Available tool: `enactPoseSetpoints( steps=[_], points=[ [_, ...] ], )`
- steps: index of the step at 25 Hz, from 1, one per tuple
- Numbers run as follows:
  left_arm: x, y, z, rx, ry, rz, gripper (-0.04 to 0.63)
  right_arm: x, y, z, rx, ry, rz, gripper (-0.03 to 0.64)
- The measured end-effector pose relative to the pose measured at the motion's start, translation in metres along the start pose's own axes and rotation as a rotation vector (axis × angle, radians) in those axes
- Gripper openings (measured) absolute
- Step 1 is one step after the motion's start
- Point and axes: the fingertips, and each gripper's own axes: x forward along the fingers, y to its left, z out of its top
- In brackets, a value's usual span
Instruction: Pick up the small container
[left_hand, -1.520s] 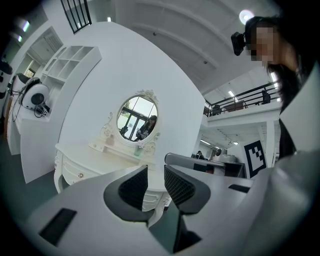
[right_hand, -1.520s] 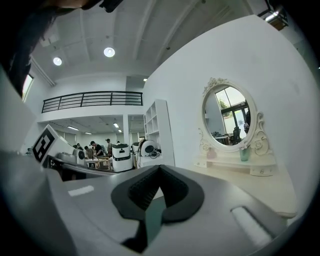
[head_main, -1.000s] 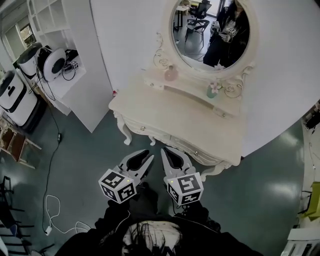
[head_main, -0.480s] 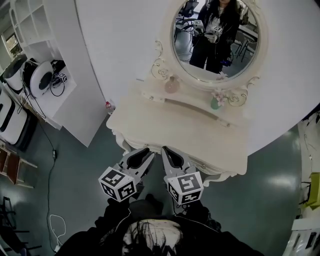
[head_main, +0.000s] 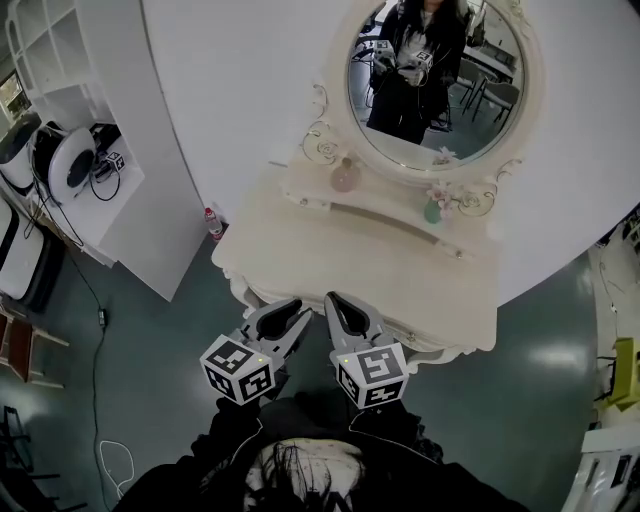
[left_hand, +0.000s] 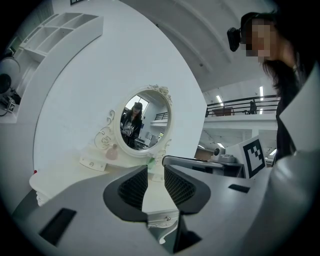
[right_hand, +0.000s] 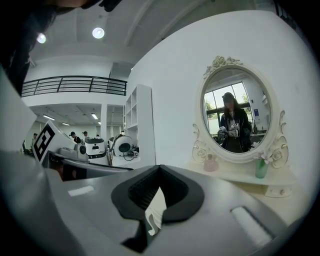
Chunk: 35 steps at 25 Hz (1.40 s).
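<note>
A small pink container (head_main: 344, 176) stands on the raised back shelf of the cream dressing table (head_main: 300, 240), left of the oval mirror (head_main: 435, 85). It also shows in the left gripper view as the pink container (left_hand: 113, 152) and in the right gripper view as the pink container (right_hand: 210, 163). My left gripper (head_main: 298, 317) and right gripper (head_main: 336, 300) hang side by side at the table's front edge, well short of the container. Both point roughly level at the mirror. The left gripper (left_hand: 156, 168) and the right gripper (right_hand: 160, 168) are shut, with nothing between their pads.
A green vase with flowers (head_main: 432, 208) stands on the same shelf, right of the container. A white shelf unit (head_main: 120, 150) with round white devices (head_main: 62, 160) fills the left. A red-capped bottle (head_main: 212, 224) stands on the floor by the table's left corner.
I have come closer to the dressing table, and both grippers have advanced to its front edge. Their jaws have stayed shut.
</note>
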Motion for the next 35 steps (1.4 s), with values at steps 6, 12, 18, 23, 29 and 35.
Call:
enactPoseSetpoints(
  steps=[6,12,18,23,29,35],
  points=[
    [-0.001,0.012,-0.005,-0.020,0.005,0.019,0.087,0.015,0.000,-0.005,-0.001,0.018,0.020,0.009],
    [0.009,0.033,0.000,-0.026,0.000,0.053,0.087,0.039,-0.013,-0.005,0.001,0.020,0.042,0.009],
    [0.040,0.064,0.008,-0.028,0.011,0.075,0.087,0.077,-0.050,-0.003,0.015,0.021,0.031,0.009],
    [0.079,0.090,0.019,-0.036,0.022,0.081,0.087,0.108,-0.098,-0.001,0.032,0.031,0.004,0.009],
    [0.111,0.117,0.020,-0.054,0.045,0.115,0.087,0.146,-0.154,-0.006,0.055,0.040,-0.033,0.009],
    [0.132,0.140,0.021,-0.041,0.080,0.156,0.087,0.186,-0.201,-0.016,0.019,0.067,-0.061,0.009]
  ],
)
